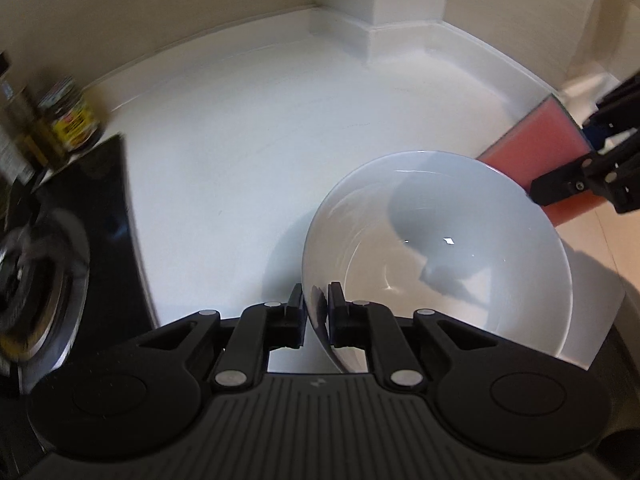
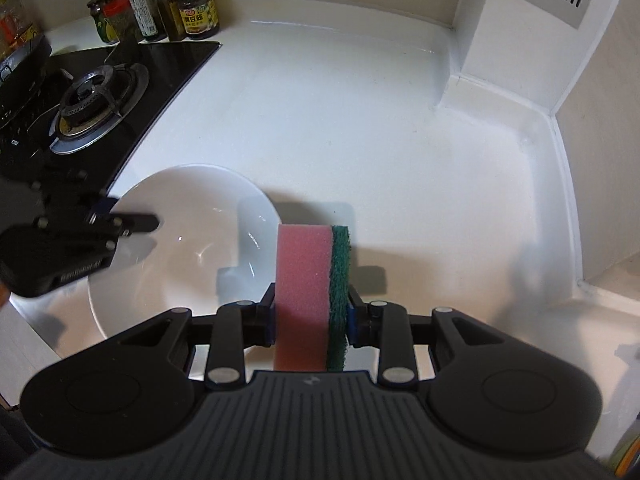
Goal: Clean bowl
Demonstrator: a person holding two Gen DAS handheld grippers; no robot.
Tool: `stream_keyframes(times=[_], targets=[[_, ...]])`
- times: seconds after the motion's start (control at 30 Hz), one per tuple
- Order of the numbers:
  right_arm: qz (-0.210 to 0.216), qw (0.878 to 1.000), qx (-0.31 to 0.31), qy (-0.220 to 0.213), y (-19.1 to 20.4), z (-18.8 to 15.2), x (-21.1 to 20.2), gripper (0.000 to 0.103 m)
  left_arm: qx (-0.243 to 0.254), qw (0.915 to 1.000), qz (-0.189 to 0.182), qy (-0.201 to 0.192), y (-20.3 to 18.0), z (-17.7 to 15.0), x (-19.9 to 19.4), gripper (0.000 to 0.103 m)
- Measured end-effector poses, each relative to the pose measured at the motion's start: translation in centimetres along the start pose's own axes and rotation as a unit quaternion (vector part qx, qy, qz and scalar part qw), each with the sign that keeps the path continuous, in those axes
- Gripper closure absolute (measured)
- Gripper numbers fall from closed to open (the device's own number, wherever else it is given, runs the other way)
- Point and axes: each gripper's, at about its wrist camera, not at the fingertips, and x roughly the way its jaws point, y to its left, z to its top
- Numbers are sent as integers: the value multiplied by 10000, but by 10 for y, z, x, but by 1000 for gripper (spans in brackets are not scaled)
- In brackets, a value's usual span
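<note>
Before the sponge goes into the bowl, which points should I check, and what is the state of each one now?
1. Left hand-held gripper clamps the bowl rim: ok.
2. Right hand-held gripper shut on the sponge: ok.
3. Sponge already touching the bowl: not ok, it sits beside the rim.
4. Green scouring side turned toward the bowl: not ok, the pink side faces it.
5. Bowl interior free of objects: ok.
6. Bowl resting on the counter or lifted: cannot tell.

One bowl (image 2: 180,240), one sponge (image 2: 310,292), one gas burner (image 2: 94,96), five condiment containers (image 2: 198,10) (some blurred).
</note>
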Motion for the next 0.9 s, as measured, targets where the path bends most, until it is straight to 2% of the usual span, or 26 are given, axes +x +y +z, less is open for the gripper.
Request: stream_keyframes(times=[0.07,0.13,0.2,0.27,0.37,0.5,0.67,0.77,0.9], targets=[[-3,10000,-2,36,-3,3,1,76,296,9994,-158,18,3,8,5,94],[-11,9999,-126,102,-5,11,4,76,384,9989,-263,67,6,16,10,94],[51,9998,-163,111,-8,16,7,76,45,9997,-204,121,9,18,9,94],[141,9997,-166,70,-10,18,9,76,-313,9994,-58,95,8,14,3,89],[259,9996,-102,-76,-11,17,10,76,-1151,9930,214,126,6,-3,-9,86],[434,9990,-7,-138,-15,15,12,76,-1474,9879,420,253,-7,-14,-3,86],[434,9985,-338,-61,-13,22,14,76,-840,9948,428,386,-15,-14,1,85],[414,9973,-611,21,-12,30,16,76,-240,9986,234,399,-14,-8,7,85],[362,9944,-986,138,-9,40,20,76,365,9986,-39,392,-13,2,14,85]])
